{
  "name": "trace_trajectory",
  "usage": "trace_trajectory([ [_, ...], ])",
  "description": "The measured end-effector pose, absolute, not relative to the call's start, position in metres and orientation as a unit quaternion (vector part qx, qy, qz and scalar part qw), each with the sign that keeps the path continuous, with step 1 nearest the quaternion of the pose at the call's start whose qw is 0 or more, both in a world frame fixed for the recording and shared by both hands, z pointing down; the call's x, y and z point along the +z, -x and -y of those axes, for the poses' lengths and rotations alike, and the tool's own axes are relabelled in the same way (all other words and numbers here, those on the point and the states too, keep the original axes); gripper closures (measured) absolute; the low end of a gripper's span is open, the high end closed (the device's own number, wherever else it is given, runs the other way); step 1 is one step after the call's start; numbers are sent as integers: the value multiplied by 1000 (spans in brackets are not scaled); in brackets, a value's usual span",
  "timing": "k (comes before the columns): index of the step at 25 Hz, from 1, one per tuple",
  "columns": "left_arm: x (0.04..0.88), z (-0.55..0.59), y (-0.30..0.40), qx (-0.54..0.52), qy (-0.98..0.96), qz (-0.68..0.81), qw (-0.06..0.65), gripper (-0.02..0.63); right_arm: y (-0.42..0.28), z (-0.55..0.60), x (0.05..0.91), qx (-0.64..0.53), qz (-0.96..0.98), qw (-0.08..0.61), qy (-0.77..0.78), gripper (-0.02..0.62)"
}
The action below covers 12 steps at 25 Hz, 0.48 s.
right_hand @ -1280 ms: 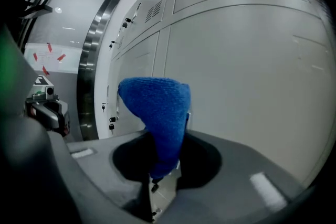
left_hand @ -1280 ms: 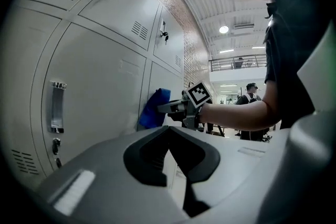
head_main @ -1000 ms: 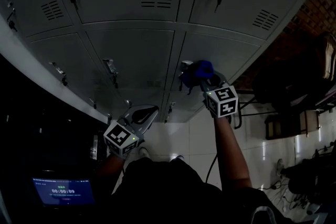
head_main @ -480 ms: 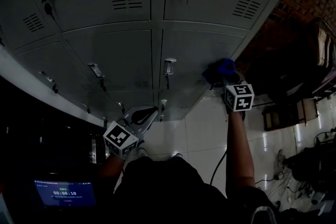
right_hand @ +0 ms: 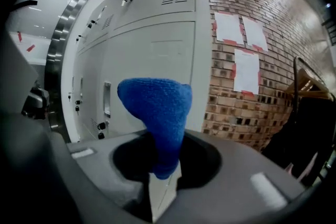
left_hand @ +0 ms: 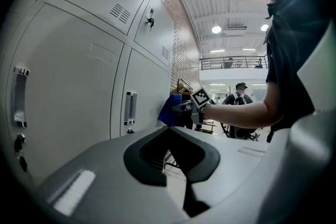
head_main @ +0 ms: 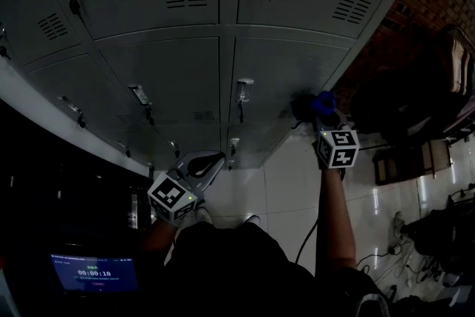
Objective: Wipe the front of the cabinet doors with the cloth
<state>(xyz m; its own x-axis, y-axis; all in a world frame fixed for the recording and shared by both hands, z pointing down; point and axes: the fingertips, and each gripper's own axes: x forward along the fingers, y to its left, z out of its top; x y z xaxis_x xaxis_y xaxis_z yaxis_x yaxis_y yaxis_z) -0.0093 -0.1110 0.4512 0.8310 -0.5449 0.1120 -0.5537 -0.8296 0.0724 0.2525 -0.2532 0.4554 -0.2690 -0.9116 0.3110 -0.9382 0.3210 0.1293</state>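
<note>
We are pinching the blue cloth [right_hand: 157, 113] in the right gripper [head_main: 319, 117] fingers, with its free end bunching against the lower right cabinet door [head_main: 274, 78]. It looks soft, light and limp, so gripping a gathered fold seems best. The left gripper [head_main: 202, 164] fingers are sitting together, empty.

Head view looked steeply down the cabinet doors [head_main: 178, 78] from above, left gripper view faced along the same doors, catching the right gripper [left_hand: 177, 107] and cloth [left_hand: 169, 108] farther off, right gripper view close to those doors, brick wall [right_hand: 236, 102] beyond.
</note>
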Motion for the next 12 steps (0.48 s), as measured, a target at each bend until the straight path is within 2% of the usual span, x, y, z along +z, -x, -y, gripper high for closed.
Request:
trace_trajectory([
  [7,455,105,29,41,-951,302,56,600,-133,240,482,15,850,198,-488,515],
  [12,459,99,53,39,-944,323,55,600,-79,247,497,6,867,216,-449,515],
])
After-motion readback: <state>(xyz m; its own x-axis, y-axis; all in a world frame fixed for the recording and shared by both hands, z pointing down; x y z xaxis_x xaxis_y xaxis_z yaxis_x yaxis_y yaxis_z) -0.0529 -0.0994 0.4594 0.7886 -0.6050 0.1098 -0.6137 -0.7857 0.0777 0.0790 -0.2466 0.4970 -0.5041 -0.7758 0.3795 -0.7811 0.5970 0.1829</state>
